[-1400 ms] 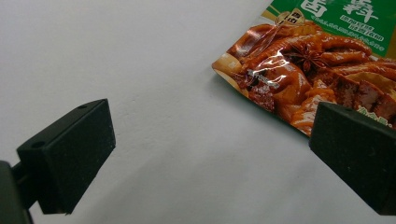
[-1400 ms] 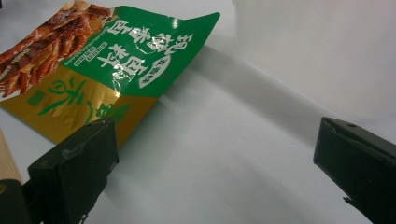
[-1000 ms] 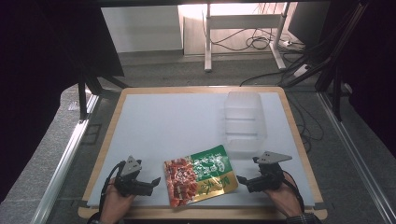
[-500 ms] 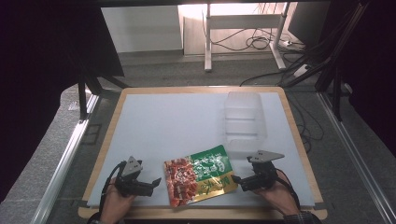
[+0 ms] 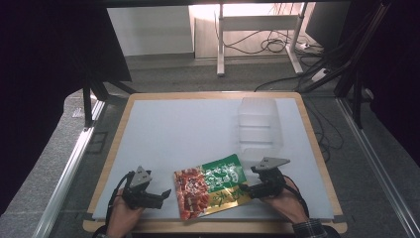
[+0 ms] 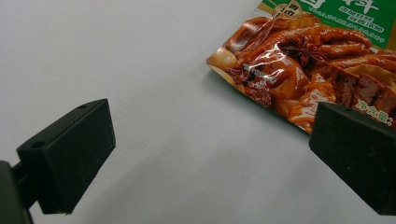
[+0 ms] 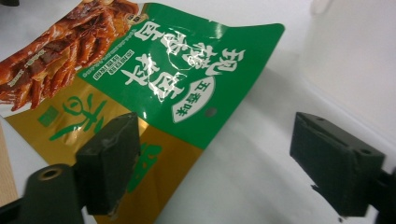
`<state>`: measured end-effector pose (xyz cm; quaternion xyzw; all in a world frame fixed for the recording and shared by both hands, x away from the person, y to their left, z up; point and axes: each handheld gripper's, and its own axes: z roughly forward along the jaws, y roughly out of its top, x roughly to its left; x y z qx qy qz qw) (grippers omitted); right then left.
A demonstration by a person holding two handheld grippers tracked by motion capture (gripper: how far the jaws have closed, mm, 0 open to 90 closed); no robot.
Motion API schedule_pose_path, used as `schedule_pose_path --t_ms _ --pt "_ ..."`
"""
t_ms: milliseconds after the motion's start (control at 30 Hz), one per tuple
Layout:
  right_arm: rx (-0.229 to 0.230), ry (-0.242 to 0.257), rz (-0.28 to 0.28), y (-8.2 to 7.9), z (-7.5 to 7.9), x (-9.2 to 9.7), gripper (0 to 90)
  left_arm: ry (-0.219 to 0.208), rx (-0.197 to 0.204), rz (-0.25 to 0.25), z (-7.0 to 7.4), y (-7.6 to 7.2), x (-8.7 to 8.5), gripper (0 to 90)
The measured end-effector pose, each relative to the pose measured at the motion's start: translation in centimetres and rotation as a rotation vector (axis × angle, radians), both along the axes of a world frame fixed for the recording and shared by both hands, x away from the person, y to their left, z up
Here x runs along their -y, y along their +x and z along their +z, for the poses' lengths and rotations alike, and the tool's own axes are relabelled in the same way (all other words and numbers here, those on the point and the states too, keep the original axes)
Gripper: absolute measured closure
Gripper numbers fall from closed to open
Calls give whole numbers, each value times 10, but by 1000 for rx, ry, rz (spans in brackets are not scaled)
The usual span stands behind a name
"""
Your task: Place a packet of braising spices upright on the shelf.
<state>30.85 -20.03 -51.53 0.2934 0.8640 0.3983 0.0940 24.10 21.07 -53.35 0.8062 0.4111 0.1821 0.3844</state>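
In the high view a food pouch (image 5: 211, 191) lies flat on the white worktop (image 5: 188, 134), low in the frame and just right of centre, its red printed end to the left and its green and gold end to the right. The left tool (image 5: 161, 196) sits at the lower left, held by a hand (image 5: 124, 213), its jaws spread wide and holding nothing; in the left gripper view the pouch's red corner (image 6: 299, 70) lies just beyond the right-hand jaw. The right tool (image 5: 245, 190) sits at the lower right, also wide open and empty, with its left-hand jaw over the pouch's gold edge (image 7: 154, 177) in the right gripper view. A clear box (image 5: 258, 128) stands beyond the pouch, in the right half of the frame.
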Motion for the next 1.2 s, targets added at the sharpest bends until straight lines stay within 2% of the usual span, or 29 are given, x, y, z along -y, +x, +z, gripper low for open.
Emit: schedule_pose_path --t_ms 167,367,533,667,867,967,1033,1200 --pt "-40 -1 14 4 -2 -5 233 2 0 -1 0 0 0 4" --pt "-67 -3 19 8 -3 -10 272 4 -1 -2 0 0 0 4" --pt "-96 -11 52 11 -4 -18 370 6 0 -4 0 0 1 4" --pt "-89 -27 93 12 -4 -24 453 8 -1 -5 0 0 1 4" --pt "-63 -56 107 15 -2 -31 580 9 -2 -6 0 0 1 4" --pt "-68 -52 113 18 -3 -33 636 10 -3 -6 -1 0 1 4" --pt "-65 -50 113 20 -1 -35 704 11 -4 -6 -1 0 1 4" --pt "-82 -60 123 22 -1 -37 761 9 -2 -6 -1 0 1 4"
